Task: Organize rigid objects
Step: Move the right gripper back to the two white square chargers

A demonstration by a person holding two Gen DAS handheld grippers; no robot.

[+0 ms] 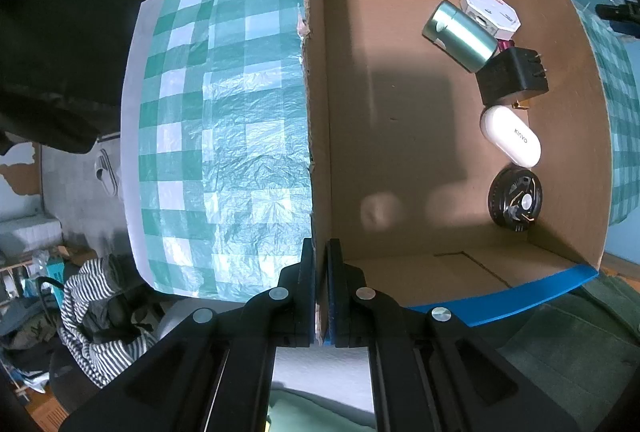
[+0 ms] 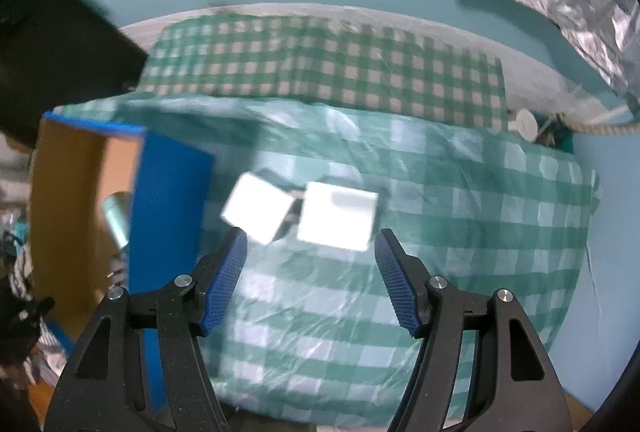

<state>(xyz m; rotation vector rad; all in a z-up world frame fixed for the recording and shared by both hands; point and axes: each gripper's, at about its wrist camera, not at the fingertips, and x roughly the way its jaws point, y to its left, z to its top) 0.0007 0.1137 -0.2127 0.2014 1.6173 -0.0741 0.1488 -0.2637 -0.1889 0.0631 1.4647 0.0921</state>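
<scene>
The left tool [image 1: 321, 292] is pressed together on the torn near wall of the open brown cardboard box with blue outer faces [image 1: 316, 103], pinching the cardboard edge and steadying the box on the green-and-white checked plastic cloth [image 1: 224, 119] that covers the tabletop. Inside, along the wall at three o'clock, lie a pale green metal cylinder [image 1: 460, 35], a white octagonal device [image 1: 490, 7], a black plug adapter [image 1: 512, 75], a white oval case [image 1: 510, 135] and a black round disc [image 1: 515, 200].

The right tool [image 2: 308, 252] is spread, nothing between its blue ribbed pads [image 2: 228, 272], and points down over the cloth. Two white square blocks [image 2: 338, 216] lie just beyond its tips at twelve o'clock, close together; blur hides whether they touch. The box stands at nine o'clock in this view.

The step in hand appears to be fetching one block. It would go best with the tool centred over a single block, pads squared to opposite flat faces, clear of the neighbour, then closed firmly before lifting towards the box.
</scene>
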